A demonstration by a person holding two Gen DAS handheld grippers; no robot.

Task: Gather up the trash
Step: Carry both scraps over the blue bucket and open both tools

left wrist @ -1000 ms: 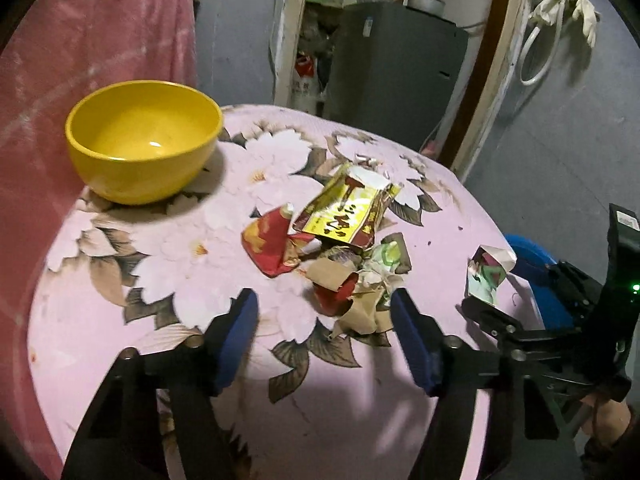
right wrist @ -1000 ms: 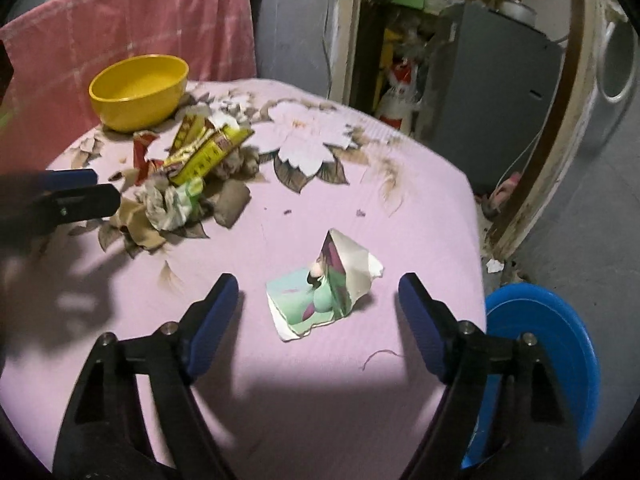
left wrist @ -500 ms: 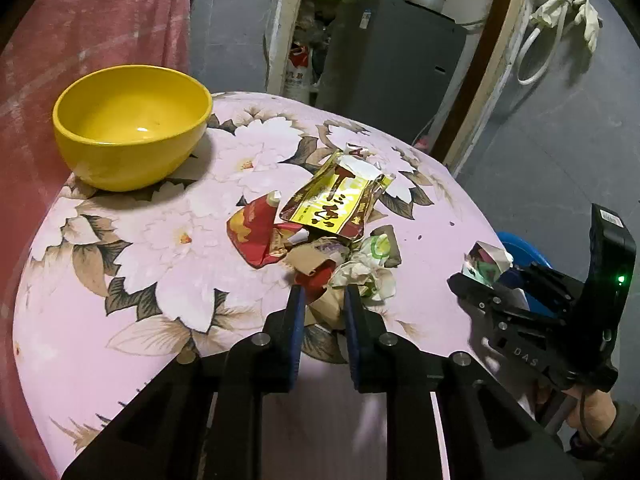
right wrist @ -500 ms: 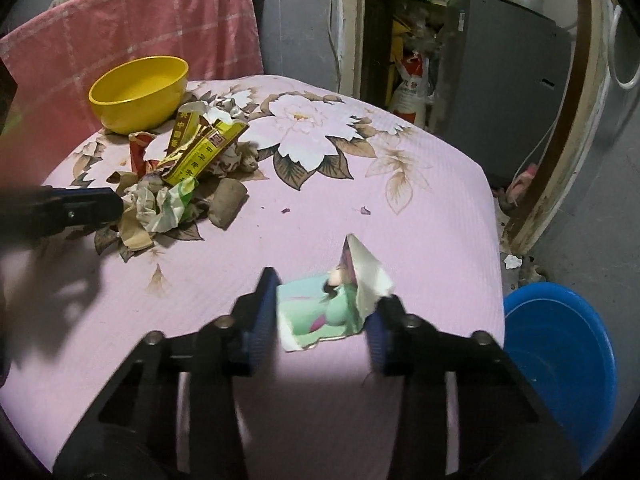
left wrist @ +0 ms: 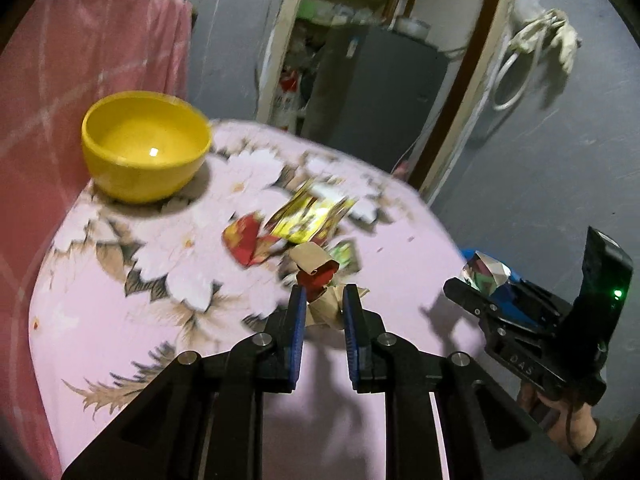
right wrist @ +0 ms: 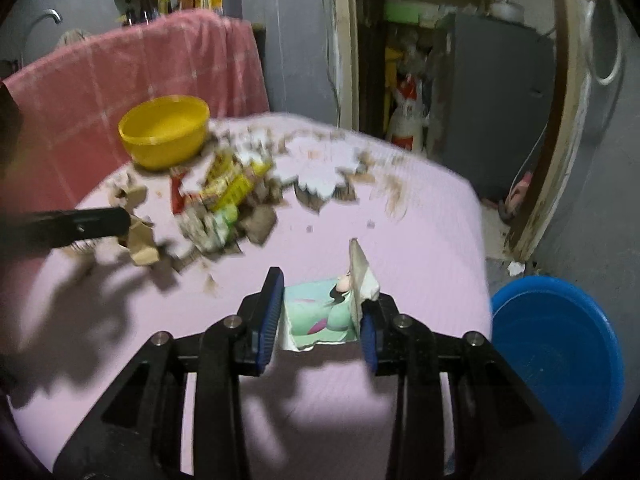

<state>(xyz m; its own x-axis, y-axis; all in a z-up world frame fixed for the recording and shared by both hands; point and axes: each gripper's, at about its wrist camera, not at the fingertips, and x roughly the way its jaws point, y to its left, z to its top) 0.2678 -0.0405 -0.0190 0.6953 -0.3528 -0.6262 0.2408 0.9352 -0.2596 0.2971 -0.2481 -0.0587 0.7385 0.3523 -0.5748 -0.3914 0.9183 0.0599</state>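
My left gripper (left wrist: 324, 296) is shut on a crumpled brown and red paper scrap (left wrist: 325, 310), held just above the pink flowered table (left wrist: 120, 300). Behind it lies a pile of trash with a yellow wrapper (left wrist: 312, 220) and a red sachet (left wrist: 248, 240). My right gripper (right wrist: 322, 292) is shut on a torn green printed paper piece (right wrist: 320, 312), lifted a little off the cloth. In the left wrist view that right gripper (left wrist: 476, 292) hangs at the table's right edge with its paper (left wrist: 486, 270). The left gripper (right wrist: 120, 220) with its scrap (right wrist: 142, 244) shows at the left of the right wrist view.
A yellow bowl (left wrist: 146, 152) stands at the table's far left. A pink towel (left wrist: 80, 60) hangs over a chair behind it. A blue basin (right wrist: 560, 352) sits on the floor right of the table. A doorway and a grey cabinet (right wrist: 492, 100) are beyond.
Both grippers went from open to shut, the left on the brown scrap, the right on the green paper. Both have since risen, lifting their pieces off the table.
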